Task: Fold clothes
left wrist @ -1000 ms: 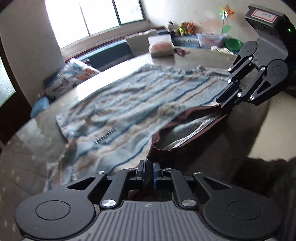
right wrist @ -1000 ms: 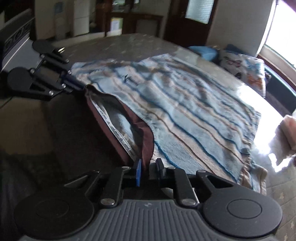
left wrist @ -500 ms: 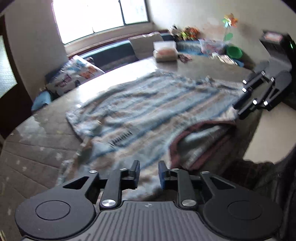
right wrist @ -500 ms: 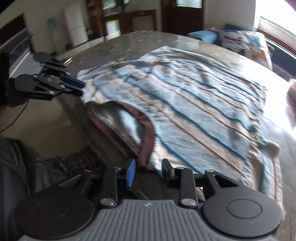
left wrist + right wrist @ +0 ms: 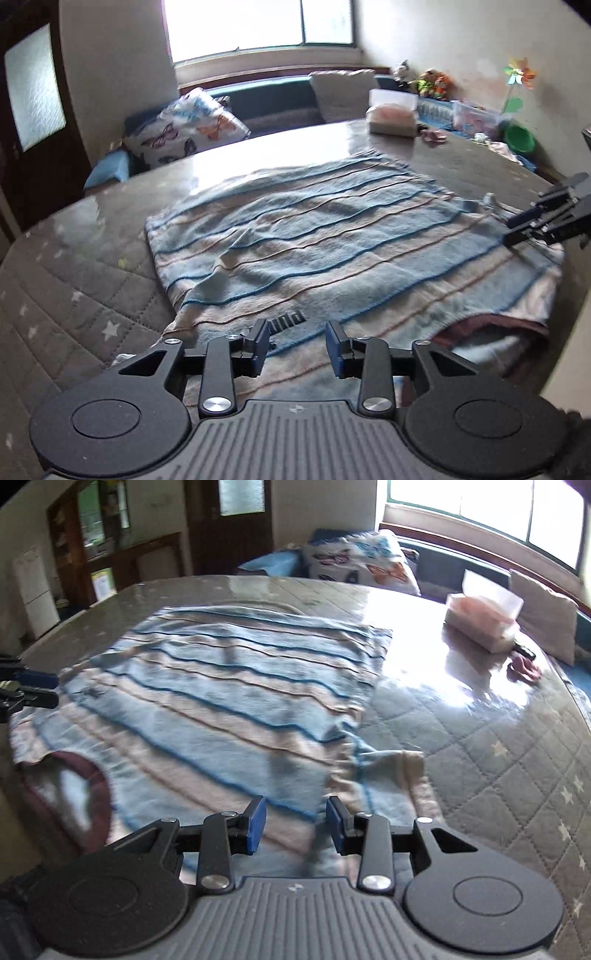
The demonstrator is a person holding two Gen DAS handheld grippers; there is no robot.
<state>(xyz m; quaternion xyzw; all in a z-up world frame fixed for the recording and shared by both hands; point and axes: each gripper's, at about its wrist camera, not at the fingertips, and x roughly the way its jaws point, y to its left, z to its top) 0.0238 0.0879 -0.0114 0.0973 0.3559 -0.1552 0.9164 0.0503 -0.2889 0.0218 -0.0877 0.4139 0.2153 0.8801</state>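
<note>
- Left wrist view: left gripper [image 5: 295, 345] has fingers spread, nothing between them, hovering just over the near hem of the sweater [image 5: 332, 251].
- Right wrist view: right gripper [image 5: 295, 823] likewise spread and empty, over the sweater's near edge on its side.
- Sweater is a striped blue/beige knit, lying mostly flat on the quilted table [image 5: 66, 295], w/ a dark maroon collar [image 5: 491, 328] at the near edge toward the person. Collar opening gapes a bit, inner layer shows.
- One side looks bunched: a sleeve [image 5: 388, 764] is rumpled beside the body in the right view; the left-view edge also has a crease running up from the hem.
- Handling, my guess: soft, fuzzy, light-to-medium knit. Drapes and sags, won't hold shape, stretches if pulled hard. Not slippery on the quilted cover, so dragging it will likely wrinkle it; lift rather than slide.
- Where to grab: pinch both layers at a shoulder/side seam and at the matching hem corner, one gripper each, so the fold line stays straight. Thick ribbed edges (collar, hem) give the surest bite; mid-panel fabric would prob. tent up.
- Risk: catching only the top layer, or a sleeve trailing out of the fold.
- Tissue box [image 5: 484, 620] sits well apart at the far side, no obstacle.
</note>
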